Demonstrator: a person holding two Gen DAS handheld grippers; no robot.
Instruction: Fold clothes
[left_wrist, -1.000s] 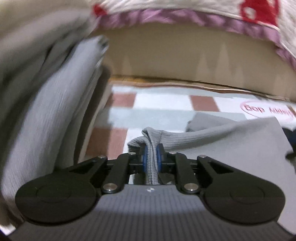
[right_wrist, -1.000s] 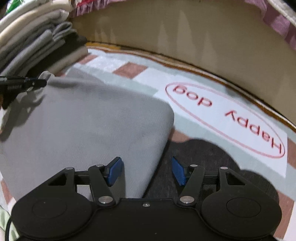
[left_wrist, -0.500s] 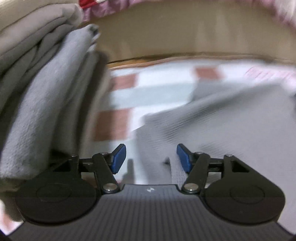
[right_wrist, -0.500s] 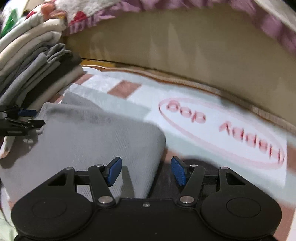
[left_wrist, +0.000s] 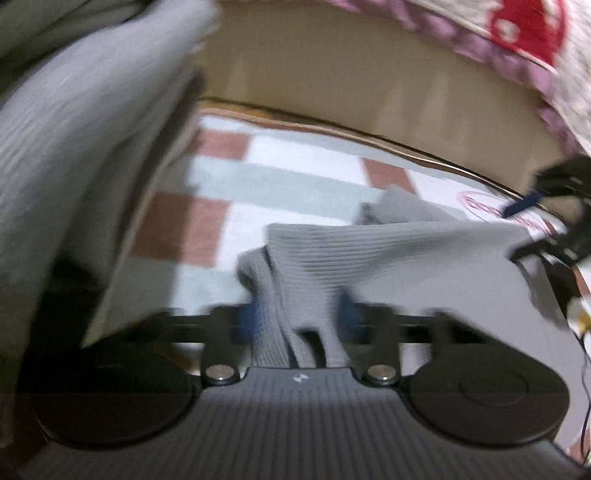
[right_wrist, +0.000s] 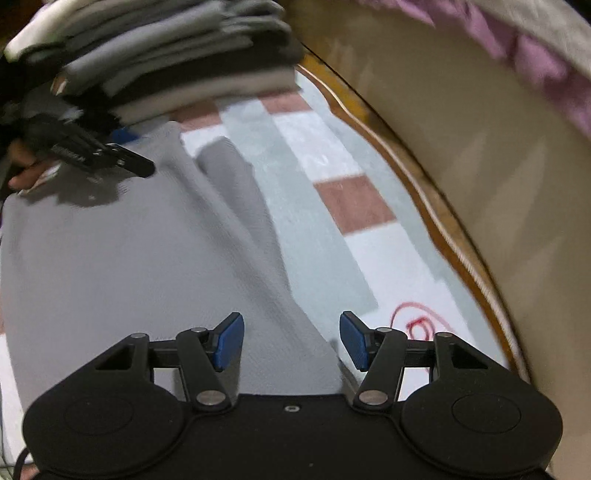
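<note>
Two handheld grippers work at a grey ribbed knit garment lying on a checked rug.

The left gripper sits low over the garment's near edge, its blue pads either side of a bunched ridge of cloth; blur hides whether they press it or only flank it. The right gripper hovers over the opposite edge, level and angled along the rug, its blue-padded fingers spread wide with nothing between them. The white, grey-green and red-brown checked rug runs up to a beige padded wall. A stack of folded grey, white and black clothes stands just beside the garment.
</note>
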